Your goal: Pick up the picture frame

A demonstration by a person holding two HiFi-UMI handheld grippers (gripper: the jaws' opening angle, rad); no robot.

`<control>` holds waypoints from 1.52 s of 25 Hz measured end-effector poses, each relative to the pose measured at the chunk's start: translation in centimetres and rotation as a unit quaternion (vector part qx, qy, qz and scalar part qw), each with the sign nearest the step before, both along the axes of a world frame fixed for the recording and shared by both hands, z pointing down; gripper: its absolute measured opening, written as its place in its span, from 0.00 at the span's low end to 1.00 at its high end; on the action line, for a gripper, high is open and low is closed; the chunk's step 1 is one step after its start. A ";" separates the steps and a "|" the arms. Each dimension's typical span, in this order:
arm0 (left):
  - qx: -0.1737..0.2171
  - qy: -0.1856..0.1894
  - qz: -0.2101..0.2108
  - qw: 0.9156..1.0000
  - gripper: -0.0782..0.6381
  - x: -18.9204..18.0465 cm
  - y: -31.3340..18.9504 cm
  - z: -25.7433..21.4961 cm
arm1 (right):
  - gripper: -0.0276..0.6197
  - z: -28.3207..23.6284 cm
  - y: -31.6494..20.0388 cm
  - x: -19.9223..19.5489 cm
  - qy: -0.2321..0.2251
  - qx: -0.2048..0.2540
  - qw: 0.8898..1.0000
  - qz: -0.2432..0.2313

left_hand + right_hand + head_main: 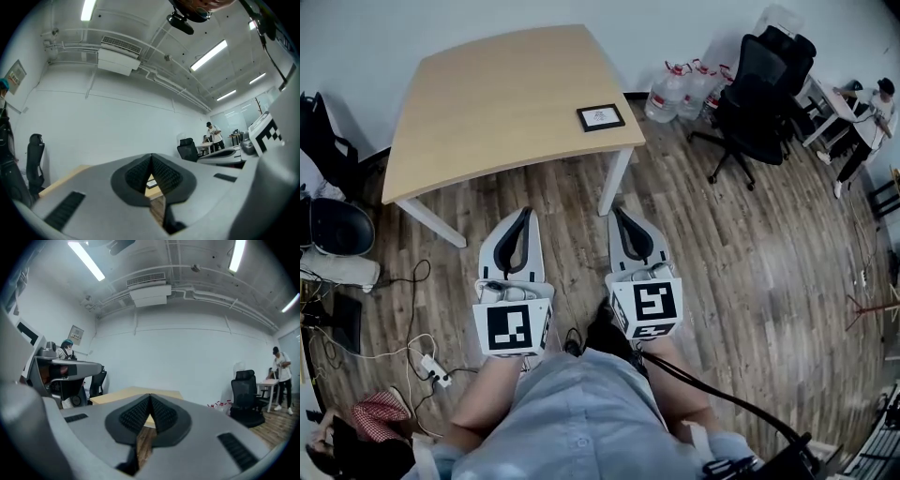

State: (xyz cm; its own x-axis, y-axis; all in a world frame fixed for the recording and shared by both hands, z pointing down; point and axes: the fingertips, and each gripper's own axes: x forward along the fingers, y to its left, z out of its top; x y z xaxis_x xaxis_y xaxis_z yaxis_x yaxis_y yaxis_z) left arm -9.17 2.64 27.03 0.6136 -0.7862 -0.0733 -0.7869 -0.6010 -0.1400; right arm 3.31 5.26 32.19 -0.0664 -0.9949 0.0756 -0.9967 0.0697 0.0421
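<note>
A small black picture frame (601, 117) lies flat near the right front corner of the light wooden table (487, 103). My left gripper (525, 212) and right gripper (616, 212) hover side by side over the wood floor, short of the table's front edge, both pointing level toward it. Each has its jaws shut with nothing between them. In the left gripper view, the frame (151, 181) peeks through the notch just below my left gripper's (151, 157) tips. In the right gripper view, the table (136, 392) stands ahead beyond my right gripper (150, 397).
A black office chair (759, 94) and several water jugs (675, 89) stand right of the table. Cables and a power strip (431, 367) lie on the floor at the left, with bags (337, 225) nearby. People are at desks at the far right (867, 112).
</note>
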 end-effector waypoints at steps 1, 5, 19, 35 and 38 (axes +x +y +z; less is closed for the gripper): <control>-0.003 -0.001 0.000 1.000 0.11 0.3 -0.7 0.3 | 0.05 0.2 -0.8 0.3 -0.001 -0.003 1.000 0.000; -0.014 -0.009 -0.009 1.000 0.11 1.7 -4.2 1.6 | 0.04 1.6 -4.3 1.7 -0.004 -0.012 1.000 -0.006; -0.022 -0.036 -0.073 0.996 0.11 9.1 -19.6 2.7 | 0.05 2.9 -21.3 9.5 -0.024 -0.028 0.997 -0.062; 0.001 0.008 -0.120 0.993 0.11 9.7 -28.1 0.0 | 0.05 0.8 -32.0 11.3 -0.008 0.001 0.997 -0.083; -0.002 0.009 -0.119 0.993 0.11 9.2 -30.0 0.6 | 0.05 1.6 -33.9 11.1 -0.005 -0.006 0.997 -0.080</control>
